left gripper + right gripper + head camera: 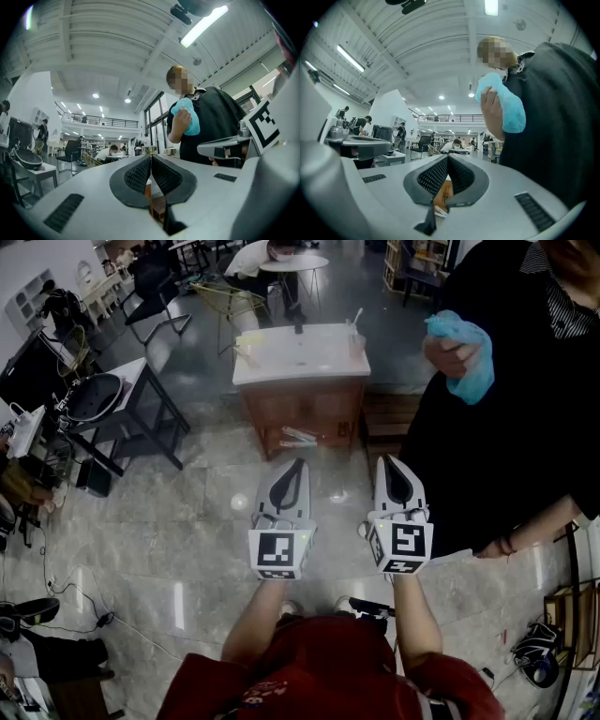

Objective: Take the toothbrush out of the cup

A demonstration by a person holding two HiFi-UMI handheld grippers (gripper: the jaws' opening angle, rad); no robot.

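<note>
A small cup (356, 341) with a pale toothbrush (356, 319) standing in it sits at the right back corner of a white-topped wooden cabinet (300, 357), far ahead of me. Another small item (246, 354) stands near the top's left edge; I cannot tell what it is. My left gripper (296, 468) and right gripper (388, 465) hover side by side over the floor, well short of the cabinet. Both are shut with nothing between the pads. The left gripper (151, 157) and right gripper (446, 159) point up, their jaws pressed together.
A person in black stands close on the right holding a blue cloth (464, 354). A desk (112, 399) with a black round object stands at the left, and chairs and a round table (292, 263) are behind the cabinet. Cables (66, 601) lie on the marble floor.
</note>
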